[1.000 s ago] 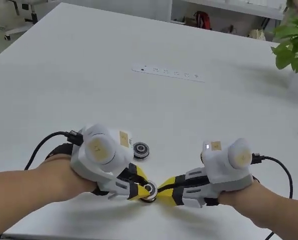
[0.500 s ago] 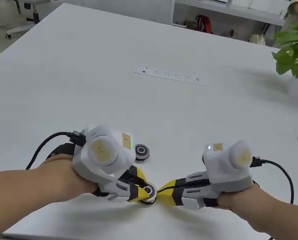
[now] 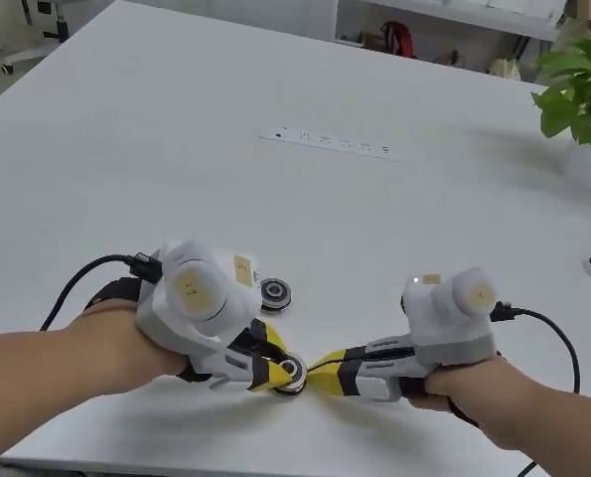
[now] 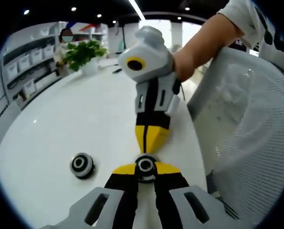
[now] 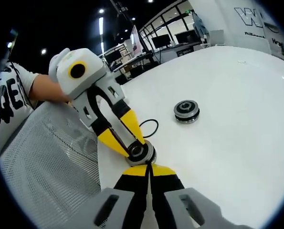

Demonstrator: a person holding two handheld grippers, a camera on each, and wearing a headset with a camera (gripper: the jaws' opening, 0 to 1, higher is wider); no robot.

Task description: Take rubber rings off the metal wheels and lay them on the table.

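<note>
Head view has the two hand-held grippers meeting nose to nose over the near edge of the bench (image 3: 176, 119). The left hand-held gripper (image 4: 144, 170) pinches a small metal wheel (image 5: 141, 152) between its yellow tips. The right hand-held gripper (image 5: 150, 170) has its jaws pressed together, tips touching that wheel's edge; whether they have nipped the rubber ring (image 5: 153, 154) I cannot tell.

The wheel is probably stiff, smooth and heavy for its size, so it may twist or slip in a light pinch; it is best clamped across its flat faces, as the left hand-held gripper does now. The ring is likely soft, stretchy and grippy, seated tight on the rim; it should be caught at its outer edge, opposite the holding jaws, and peeled sideways.

Counted: two hand-held grippers; two metal wheels, one held and a second wheel (image 3: 275, 292) lying flat just beyond the left hand-held gripper, its dark band apparently on; one thin black loop (image 5: 149, 127) on the bench behind the left hand-held gripper's jaws, possibly a freed ring, though I cannot tell.
</note>
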